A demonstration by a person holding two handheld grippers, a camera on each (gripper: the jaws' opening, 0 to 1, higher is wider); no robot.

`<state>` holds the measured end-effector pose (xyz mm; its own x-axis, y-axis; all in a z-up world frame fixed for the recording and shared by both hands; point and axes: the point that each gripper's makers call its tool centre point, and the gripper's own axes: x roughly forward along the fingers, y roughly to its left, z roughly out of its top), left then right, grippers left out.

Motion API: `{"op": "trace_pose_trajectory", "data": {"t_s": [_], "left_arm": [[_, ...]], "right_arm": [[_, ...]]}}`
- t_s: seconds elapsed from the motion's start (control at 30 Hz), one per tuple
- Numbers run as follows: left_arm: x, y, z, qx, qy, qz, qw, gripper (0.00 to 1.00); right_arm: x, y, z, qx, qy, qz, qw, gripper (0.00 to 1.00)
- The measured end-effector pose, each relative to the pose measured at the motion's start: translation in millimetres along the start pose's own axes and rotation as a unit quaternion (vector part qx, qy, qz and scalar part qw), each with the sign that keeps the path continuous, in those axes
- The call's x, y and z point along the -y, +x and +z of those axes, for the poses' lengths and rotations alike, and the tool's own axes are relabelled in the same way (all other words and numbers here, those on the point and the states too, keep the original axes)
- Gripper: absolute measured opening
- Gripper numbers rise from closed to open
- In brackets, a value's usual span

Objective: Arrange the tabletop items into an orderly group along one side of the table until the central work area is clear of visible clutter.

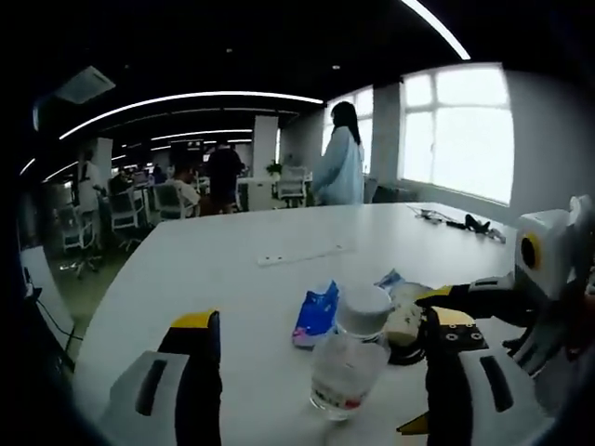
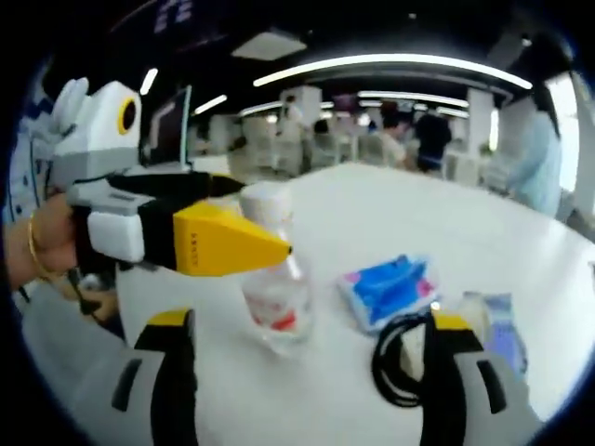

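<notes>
The left tongs [image 1: 316, 372] are standing open, their two yellow-tipped jaws rising on either side of a clear water bottle [image 1: 351, 358] without touching it; the bottle is standing upright on the white counter [image 1: 214, 260] between the jaws. In the right gripper view the left tongs [image 2: 279, 243] are entering from the left, held by a hand [image 2: 42, 246] wearing a thin bracelet, with their yellow tip lying across the front of the water bottle [image 2: 274, 297]. The right tongs [image 2: 307, 372] are also standing open, holding nothing, with one jaw rising at the lower left and the other at the lower right of that view. A blue packet [image 2: 390, 288] is lying flat on the counter [image 2: 353, 214] just beside the bottle, and a coiled black cable [image 2: 395, 358] is lying near the right jaw. A pale wrapped packet [image 2: 497, 325] is resting beyond that jaw. In the left gripper view the blue packet [image 1: 318, 311] is lying just beside the bottle, and the right tongs [image 1: 446, 302] are reaching in from the right over a small cluster of items [image 1: 404, 316] too blurred to identify. A white strip [image 1: 302, 253] is lying farther out on the counter. A person in a light coat [image 1: 342, 158] is standing at the far edge.
</notes>
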<state>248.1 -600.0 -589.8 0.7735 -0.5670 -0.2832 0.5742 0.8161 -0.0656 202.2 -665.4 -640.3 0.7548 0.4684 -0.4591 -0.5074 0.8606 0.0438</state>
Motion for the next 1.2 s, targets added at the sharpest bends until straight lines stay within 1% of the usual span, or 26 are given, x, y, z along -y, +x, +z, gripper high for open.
{"op": "trace_pose_trajectory", "data": {"t_s": [0.1,0.27,0.33,0.43,0.57,0.7,0.77,0.87,0.93,0.97,1.03,1.17,1.2], "left_arm": [[0.7,1.2,-3.0,-0.001,-0.003,0.002,1.0,0.95],[2.3,1.8,-9.3,-0.009,-0.01,0.003,0.9999,0.97],[3.8,2.3,-11.3,-0.01,-0.012,0.001,0.9999,0.97],[5.5,2.8,-14.7,-0.013,-0.018,0.001,0.9998,0.97],[5.6,3.6,-17.0,-0.012,-0.02,0.004,0.9997,0.97],[5.9,5.0,-20.9,-0.017,-0.015,0.007,0.9997,0.96],[5.6,5.4,-22.1,-0.014,-0.012,0.012,0.9998,0.95],[5.2,6.7,-26.7,-0.015,-0.014,0.021,0.9996,0.92],[0.0,5.9,-30.2,-0.016,-0.023,0.046,0.9985,0.92],[1.0,6.5,-30.7,-0.013,-0.021,0.045,0.9987,0.91],[0.0,5.8,-32.1,-0.01,-0.028,0.054,0.9981,0.88],[2.3,6.0,-36.0,-0.01,-0.025,0.069,0.9973,0.84],[1.3,5.0,-37.4,-0.011,-0.027,0.082,0.9962,0.83]], "right_arm": [[4.5,-7.1,0.9,0.004,0.004,0.002,1.0,1.0],[14.6,-20.3,1.2,0.007,-0.004,-0.007,0.9999,1.0],[19.1,-24.8,2.1,0.01,0.001,-0.011,0.9999,1.0],[20.9,-30.2,2.4,0.016,0.021,0.0,0.9997,1.0],[25.8,-36.0,0.1,0.014,0.021,0.003,0.9997,1.0],[29.2,-41.5,-0.6,0.016,0.033,0.01,0.9993,1.0],[31.8,-45.4,-0.9,0.017,0.029,0.009,0.9994,1.0],[36.2,-51.4,2.8,0.03,0.053,0.012,0.9981,1.0],[40.7,-56.2,2.3,0.028,0.043,0.005,0.9987,1.0],[43.7,-59.4,2.3,0.029,0.028,-0.001,0.9992,1.0],[48.8,-62.6,-0.4,0.024,0.026,-0.01,0.9993,1.0],[55.1,-68.6,-2.8,0.024,0.026,-0.012,0.9993,1.0],[56.3,-70.1,-3.3,0.024,0.028,-0.013,0.9992,1.0]]}}
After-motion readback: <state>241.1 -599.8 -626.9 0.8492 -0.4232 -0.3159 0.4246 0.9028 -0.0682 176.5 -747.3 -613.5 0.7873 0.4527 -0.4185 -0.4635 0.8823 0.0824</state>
